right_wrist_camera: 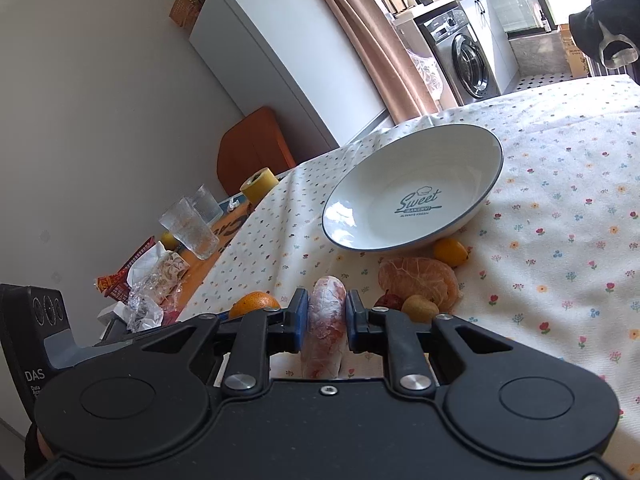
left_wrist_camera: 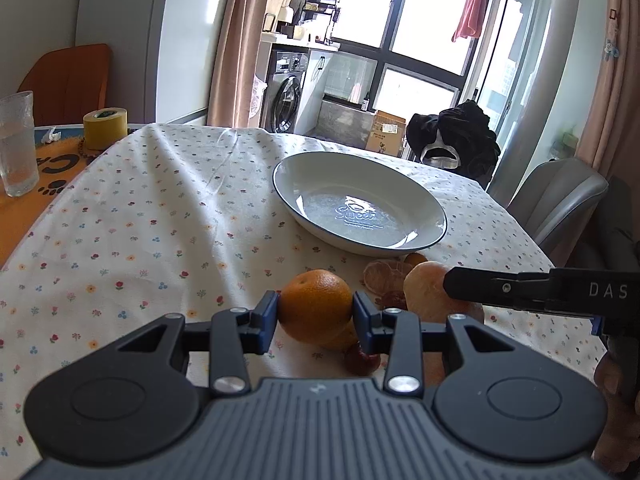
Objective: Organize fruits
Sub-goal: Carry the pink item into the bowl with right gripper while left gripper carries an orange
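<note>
Pick-up step: left gripper (left_wrist_camera: 316, 316) jaws pinch the orange (left_wrist_camera: 315, 306); right gripper (right_wrist_camera: 327, 322) jaws pinch a peeled pinkish citrus segment (right_wrist_camera: 326, 316). Next, likely carry both to the empty plate (right_wrist_camera: 460, 140) on the counter (left_wrist_camera: 140, 220).

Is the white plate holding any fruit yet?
Empty. The plate shows only its printed logo; the orange and other fruit lie on the tablecloth.

Daylight enters through a large dark-framed window (left_wrist_camera: 404, 32) at the far end of the room, flanked by tan curtains (left_wrist_camera: 234, 40). A washing machine (left_wrist_camera: 286, 92) stands below a counter. A white cabinet (right_wrist_camera: 276, 48) stands against the plain wall, with an orange chair (right_wrist_camera: 252, 148) beside it.
</note>
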`<state>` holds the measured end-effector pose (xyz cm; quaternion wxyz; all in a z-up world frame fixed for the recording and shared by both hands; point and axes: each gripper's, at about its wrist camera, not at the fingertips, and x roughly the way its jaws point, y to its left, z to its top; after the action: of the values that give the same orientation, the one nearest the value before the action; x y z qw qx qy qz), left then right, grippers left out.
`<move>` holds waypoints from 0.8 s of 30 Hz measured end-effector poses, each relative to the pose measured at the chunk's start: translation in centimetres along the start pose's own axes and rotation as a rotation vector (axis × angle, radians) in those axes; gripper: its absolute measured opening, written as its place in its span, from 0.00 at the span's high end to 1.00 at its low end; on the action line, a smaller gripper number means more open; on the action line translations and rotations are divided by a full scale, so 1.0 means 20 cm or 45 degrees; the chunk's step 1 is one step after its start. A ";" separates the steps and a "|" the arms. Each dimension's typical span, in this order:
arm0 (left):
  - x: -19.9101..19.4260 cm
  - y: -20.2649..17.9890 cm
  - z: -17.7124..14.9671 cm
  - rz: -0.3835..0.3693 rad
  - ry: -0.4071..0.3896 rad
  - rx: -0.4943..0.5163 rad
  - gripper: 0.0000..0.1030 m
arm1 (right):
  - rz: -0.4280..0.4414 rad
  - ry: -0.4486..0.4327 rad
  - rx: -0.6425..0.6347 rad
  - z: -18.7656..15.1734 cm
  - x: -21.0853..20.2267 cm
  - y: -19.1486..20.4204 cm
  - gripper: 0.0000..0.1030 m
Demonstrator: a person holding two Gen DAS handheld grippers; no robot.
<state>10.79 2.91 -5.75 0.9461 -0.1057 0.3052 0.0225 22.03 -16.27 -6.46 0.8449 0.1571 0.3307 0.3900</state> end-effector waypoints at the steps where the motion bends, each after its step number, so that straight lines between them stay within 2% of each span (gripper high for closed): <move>1: 0.00 0.00 0.01 0.001 -0.005 0.000 0.63 | -0.005 -0.007 -0.002 0.01 0.00 0.00 0.83; 13: 0.05 -0.02 0.12 0.021 -0.041 0.028 0.63 | -0.052 -0.081 -0.028 0.17 0.02 -0.08 0.83; 24: 0.18 -0.05 0.26 0.040 -0.022 0.034 0.63 | -0.064 -0.136 -0.041 0.35 0.11 -0.17 0.83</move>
<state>16.89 2.95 -3.60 0.9496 -0.0880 0.2988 0.0341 29.71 -16.79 -4.09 0.8732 0.1558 0.2828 0.3651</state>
